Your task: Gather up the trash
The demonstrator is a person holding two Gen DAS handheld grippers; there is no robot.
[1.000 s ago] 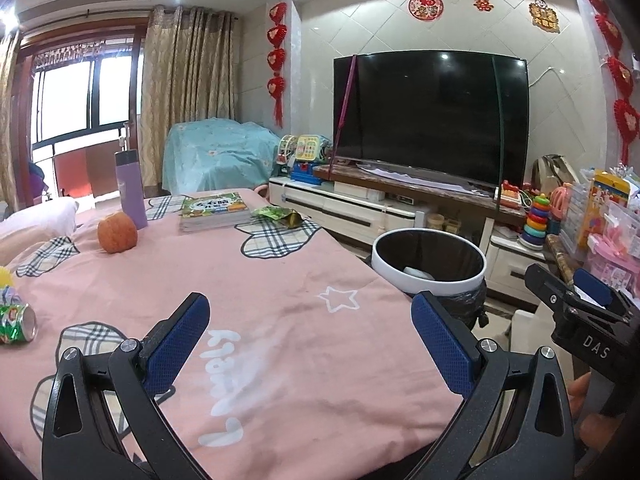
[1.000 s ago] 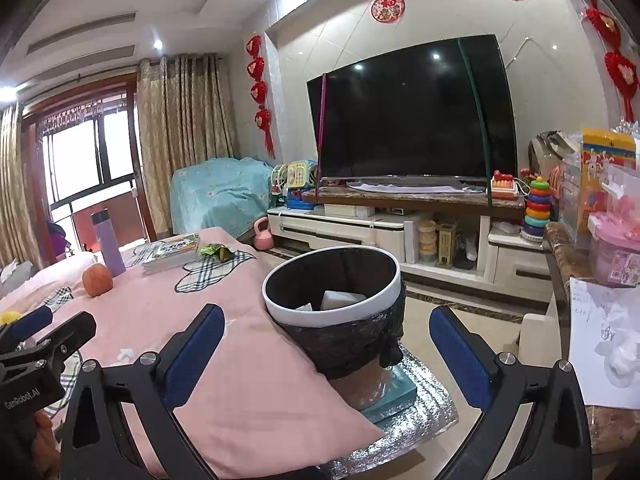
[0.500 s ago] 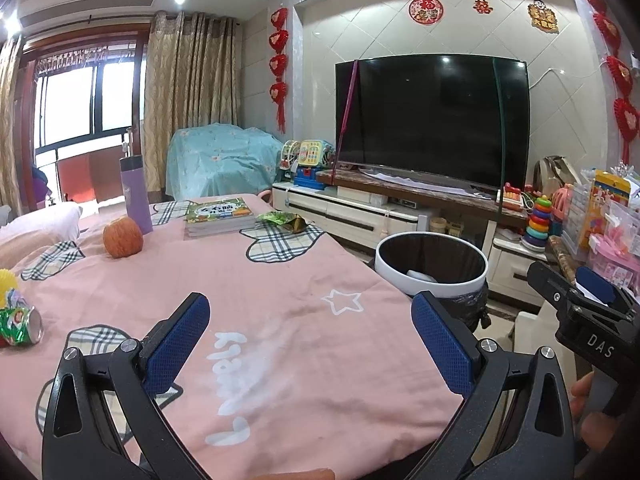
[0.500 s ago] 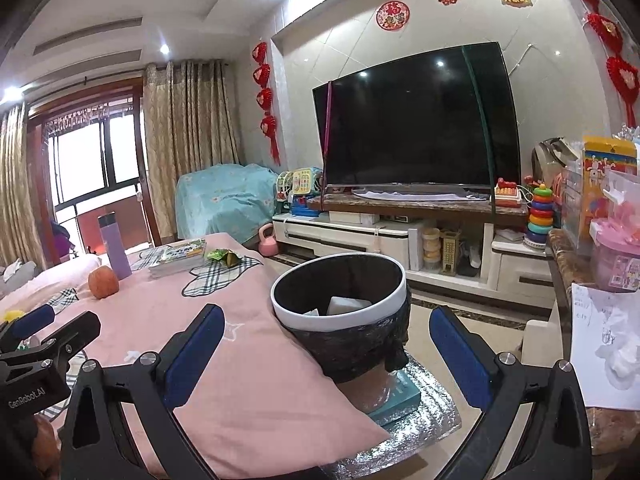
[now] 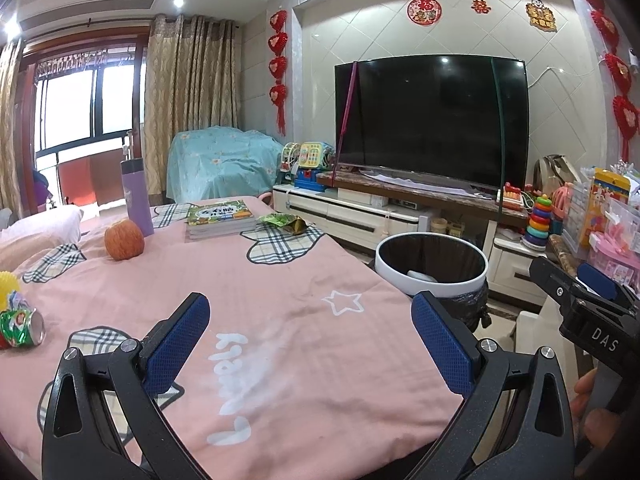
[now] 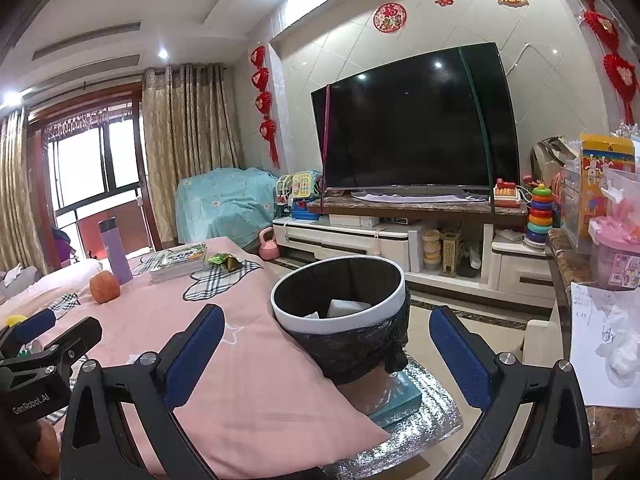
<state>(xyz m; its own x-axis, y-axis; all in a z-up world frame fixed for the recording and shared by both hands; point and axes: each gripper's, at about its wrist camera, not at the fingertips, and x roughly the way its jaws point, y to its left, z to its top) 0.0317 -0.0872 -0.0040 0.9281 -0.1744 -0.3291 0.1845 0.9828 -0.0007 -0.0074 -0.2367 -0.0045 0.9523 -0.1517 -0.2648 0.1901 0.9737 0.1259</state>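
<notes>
A pink quilt-covered counter [image 5: 280, 280] with plaid patches and white lettering stretches ahead of the left tool [image 5: 308, 344], whose blue-padded jaws stand wide with nothing between them. Just off the counter's edge, ahead and to the right of that tool, sits the round black-lined bin with a white rim [image 5: 432, 268]; from the right tool [image 6: 326, 350], also spread wide and empty, the bin is directly ahead and close, with pale scraps already lying inside.

The trash left to collect looks to be two pieces. A crushed green drink can [image 5: 22, 326] lies far to the left of the left tool, near the counter's edge. A crumpled green snack wrapper [image 5: 286, 222] lies well ahead, just beside a stack of green-covered books [image 5: 220, 220].

Taking the can first seems sensible: swing the left tool leftward, approach low along the quilt, and close across the can's body so it cannot roll. The orange apple-like fruit [image 5: 124, 239] and purple bottle [image 5: 136, 196] are probably not trash.

Readable writing: "DAS" on the right tool's body, "GenRobot.AI" on the left's.
</notes>
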